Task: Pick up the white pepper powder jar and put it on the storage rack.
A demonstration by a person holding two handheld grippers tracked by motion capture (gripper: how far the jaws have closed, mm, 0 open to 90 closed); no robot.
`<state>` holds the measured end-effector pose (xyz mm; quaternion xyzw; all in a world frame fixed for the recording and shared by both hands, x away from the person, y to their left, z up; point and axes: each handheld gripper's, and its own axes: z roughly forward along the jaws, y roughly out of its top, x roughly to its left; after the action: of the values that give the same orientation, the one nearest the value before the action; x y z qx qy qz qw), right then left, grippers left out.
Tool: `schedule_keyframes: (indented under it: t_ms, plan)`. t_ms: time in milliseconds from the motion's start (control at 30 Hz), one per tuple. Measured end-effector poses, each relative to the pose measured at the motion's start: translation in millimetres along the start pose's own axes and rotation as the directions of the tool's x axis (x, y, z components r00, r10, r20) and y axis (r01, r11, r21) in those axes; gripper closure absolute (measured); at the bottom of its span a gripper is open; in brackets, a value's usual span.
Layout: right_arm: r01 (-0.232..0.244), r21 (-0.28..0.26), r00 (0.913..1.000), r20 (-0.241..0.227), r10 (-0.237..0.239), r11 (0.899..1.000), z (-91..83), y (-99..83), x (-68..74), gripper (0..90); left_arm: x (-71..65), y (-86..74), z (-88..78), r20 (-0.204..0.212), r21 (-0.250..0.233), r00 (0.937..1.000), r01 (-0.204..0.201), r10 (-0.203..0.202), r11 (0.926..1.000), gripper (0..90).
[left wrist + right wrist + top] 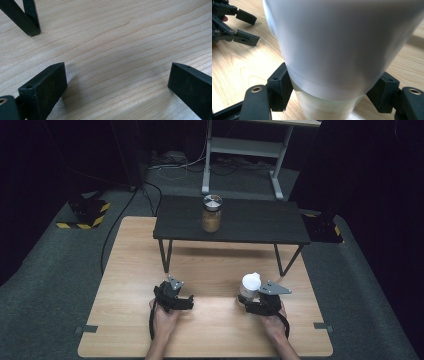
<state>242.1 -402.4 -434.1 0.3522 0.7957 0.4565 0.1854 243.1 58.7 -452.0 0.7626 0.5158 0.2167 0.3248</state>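
Two jaws of right gripper (329, 92) hide white-lidded jar (342, 50) base.

In the right gripper view, the white-capped bottle (342, 50) is blurred at close range, and the top edge cuts off its cap. Its contents cannot be determined. The right hand-held gripper (329, 95), clamped on it, has its outer parts cut off by the bottom edge.

In the left gripper view, the bottom and right edges cut off both jaws of the left hand-held gripper (117, 82).

In the high view, the jar (211, 213) on the black shelf (260, 222) is too small for label or contents to be read. The bottom edge cuts off the forearms.
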Motion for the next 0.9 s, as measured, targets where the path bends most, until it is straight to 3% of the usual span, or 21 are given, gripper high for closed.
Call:
schedule_keyframes:
  t_ms: [900]
  plan:
    - [0.025,-0.005,0.9994,-0.023,-0.025,1.000,-15.9,19.3,-9.0,30.1,0.0,-0.1,0.0,0.000,0.000,1.0000,0.001,-0.001,1.0000,2.3]
